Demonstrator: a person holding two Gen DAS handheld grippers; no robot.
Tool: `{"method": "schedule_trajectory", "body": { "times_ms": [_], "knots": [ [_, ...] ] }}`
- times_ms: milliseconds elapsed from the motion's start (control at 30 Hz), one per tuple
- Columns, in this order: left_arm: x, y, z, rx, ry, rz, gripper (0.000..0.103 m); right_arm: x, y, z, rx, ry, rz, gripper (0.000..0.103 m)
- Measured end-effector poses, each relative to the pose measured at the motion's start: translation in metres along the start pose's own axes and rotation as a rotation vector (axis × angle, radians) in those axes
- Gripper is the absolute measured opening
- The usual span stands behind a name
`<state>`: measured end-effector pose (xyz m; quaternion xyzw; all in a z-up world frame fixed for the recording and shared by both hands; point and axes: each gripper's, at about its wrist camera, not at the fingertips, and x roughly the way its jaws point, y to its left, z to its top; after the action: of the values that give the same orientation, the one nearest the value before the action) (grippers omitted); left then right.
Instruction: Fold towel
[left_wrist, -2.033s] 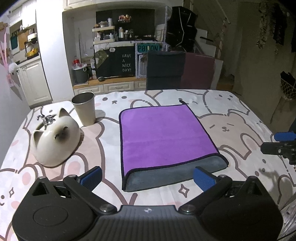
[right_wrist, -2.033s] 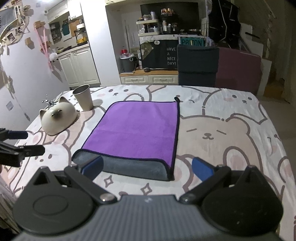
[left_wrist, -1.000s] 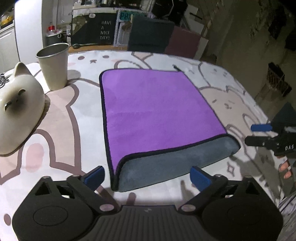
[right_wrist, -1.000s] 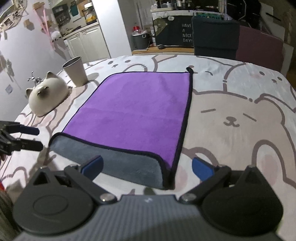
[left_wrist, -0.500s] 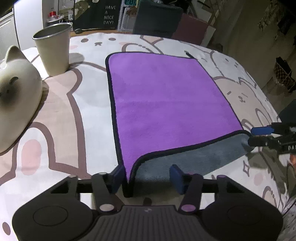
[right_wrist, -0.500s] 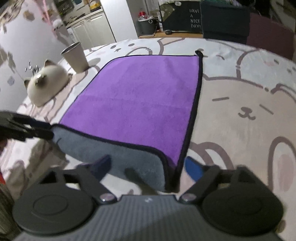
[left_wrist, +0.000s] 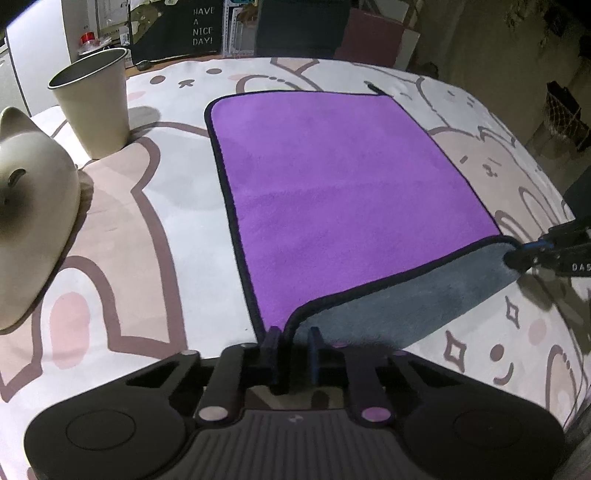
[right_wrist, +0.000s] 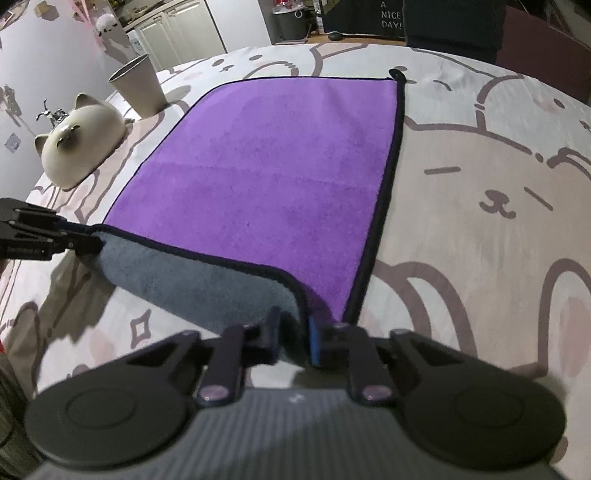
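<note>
A purple towel (left_wrist: 343, 184) with a black hem and grey underside lies flat on the table, its near edge rolled over to show the grey side (left_wrist: 399, 306). My left gripper (left_wrist: 293, 341) is shut on the towel's near left corner. My right gripper (right_wrist: 293, 338) is shut on the near right corner of the towel (right_wrist: 266, 173). The right gripper also shows at the right edge of the left wrist view (left_wrist: 517, 256), pinching that corner. The left gripper shows at the left edge of the right wrist view (right_wrist: 90, 242).
A beige cup (left_wrist: 92, 103) and a white cat-shaped ceramic piece (left_wrist: 29, 206) stand on the table left of the towel; both show in the right wrist view, the cup (right_wrist: 138, 85) and the cat (right_wrist: 83, 142). The cloth has a bear print (right_wrist: 498, 206). Dark chairs stand behind the table.
Both grippers came forward and down to the towel's near edge and closed, the left on the near left corner, the right on the near right corner.
</note>
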<state>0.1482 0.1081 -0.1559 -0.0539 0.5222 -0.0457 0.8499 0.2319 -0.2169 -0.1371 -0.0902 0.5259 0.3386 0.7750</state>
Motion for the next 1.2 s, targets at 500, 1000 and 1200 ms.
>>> {"method": "schedule_trajectory", "body": {
  "times_ms": [500, 1000, 1200],
  "knots": [
    [-0.013, -0.01, 0.007, 0.053, -0.049, 0.063, 0.005, -0.015, 0.007, 0.006, -0.029, -0.07, -0.044, 0.005],
    [-0.042, -0.011, 0.055, -0.023, -0.256, 0.117, 0.005, -0.037, -0.003, 0.037, 0.011, -0.254, -0.091, 0.004],
    [-0.042, -0.009, 0.071, -0.015, -0.292, 0.152, 0.005, -0.036, -0.005, 0.058, 0.03, -0.317, -0.116, 0.004]
  ]
}}
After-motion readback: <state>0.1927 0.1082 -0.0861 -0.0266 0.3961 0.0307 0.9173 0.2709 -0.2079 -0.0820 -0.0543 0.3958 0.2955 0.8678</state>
